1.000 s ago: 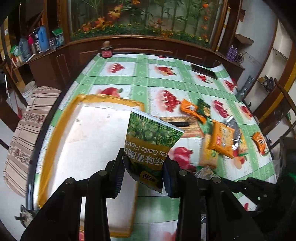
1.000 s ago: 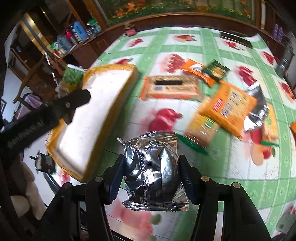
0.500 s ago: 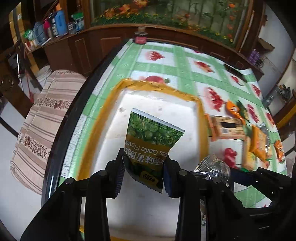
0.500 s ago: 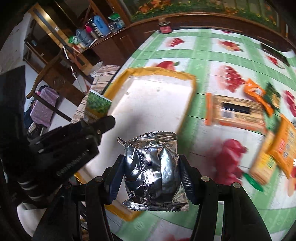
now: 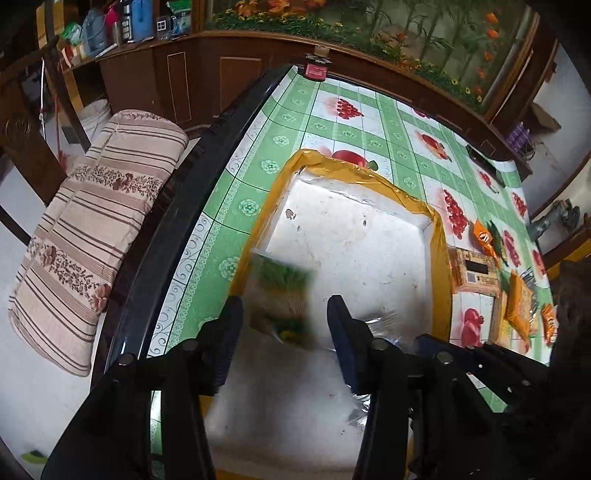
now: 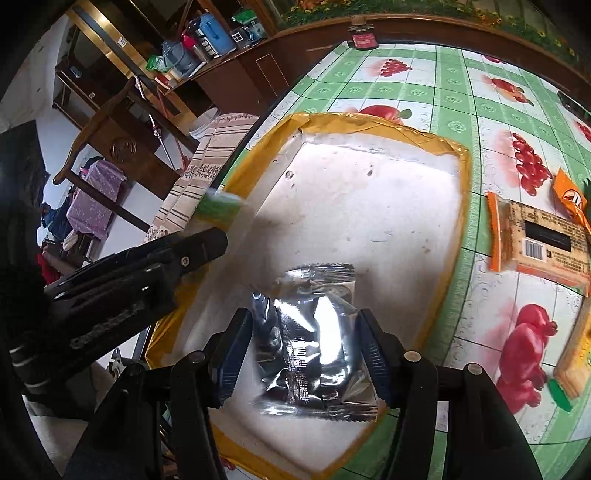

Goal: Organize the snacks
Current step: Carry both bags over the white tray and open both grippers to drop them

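The left tongs (image 5: 284, 325) are spreading, and the green pea packet (image 5: 282, 295), pinched upright 1 second ago, now blurs loose between them, dropping into the yellow-rimmed white tray (image 5: 439, 236). The right tongs (image 6: 303, 350) are easing apart around a crinkled silver packet (image 6: 314, 332) above the same tray. Other snacks remain on the tabletop (image 5: 332, 129).

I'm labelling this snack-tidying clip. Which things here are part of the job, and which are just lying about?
Part of the job: green pea packet, silver packet, yellow-rimmed tray, biscuit pack, orange packet.
Lying about: red-lidded jar, striped cushion, blue flask.
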{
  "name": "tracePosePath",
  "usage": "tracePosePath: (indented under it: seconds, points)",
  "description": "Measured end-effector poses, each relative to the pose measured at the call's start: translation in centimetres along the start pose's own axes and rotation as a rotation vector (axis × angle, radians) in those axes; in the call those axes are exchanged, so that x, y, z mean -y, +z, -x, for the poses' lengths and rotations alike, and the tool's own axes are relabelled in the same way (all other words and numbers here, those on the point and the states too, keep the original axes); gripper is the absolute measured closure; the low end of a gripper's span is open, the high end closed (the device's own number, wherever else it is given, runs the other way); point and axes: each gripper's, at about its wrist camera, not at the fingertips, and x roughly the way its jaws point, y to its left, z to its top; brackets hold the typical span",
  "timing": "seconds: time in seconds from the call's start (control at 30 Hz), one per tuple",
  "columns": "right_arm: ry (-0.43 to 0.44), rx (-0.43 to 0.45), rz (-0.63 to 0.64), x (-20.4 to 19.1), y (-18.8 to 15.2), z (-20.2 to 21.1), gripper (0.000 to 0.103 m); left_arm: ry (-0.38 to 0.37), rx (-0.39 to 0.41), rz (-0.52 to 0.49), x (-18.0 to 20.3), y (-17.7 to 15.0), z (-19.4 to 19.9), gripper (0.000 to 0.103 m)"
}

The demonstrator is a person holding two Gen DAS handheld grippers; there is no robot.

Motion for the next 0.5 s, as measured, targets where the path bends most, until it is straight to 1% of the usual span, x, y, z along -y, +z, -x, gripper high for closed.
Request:
tracePosePath:
  seconds: [0.13,0.23,0.33,0.4,0.5]
  points:
    - [-0.015,0.016,0.001,-0.2,0.1,0.3,0.042,-0.035,-0.024,0.035,-0.7,0.1,0.0,0.051]
    - [-0.018,0.038,-0.013,0.1,-0.2,1.4,0.042,-0.077,-0.045,0.084,-1.2,0.3,0.0,0.05]
    - [-0.026,0.068,-0.044,1.1,-0.7,3.1,0.042,-0.114,-0.047,0.117,-1.0,0.3,0.4,0.05]
    - [-0.036,0.092,-0.077,2.4,-1.4,4.5,0.041,-0.136,-0.044,0.115,-0.3,0.4,0.8,0.051]
    - [-0.052,0.12,-0.138,4.8,-2.5,6.4,0.041,-0.178,-0.036,0.082,1.8,0.3,1.4,0.051]
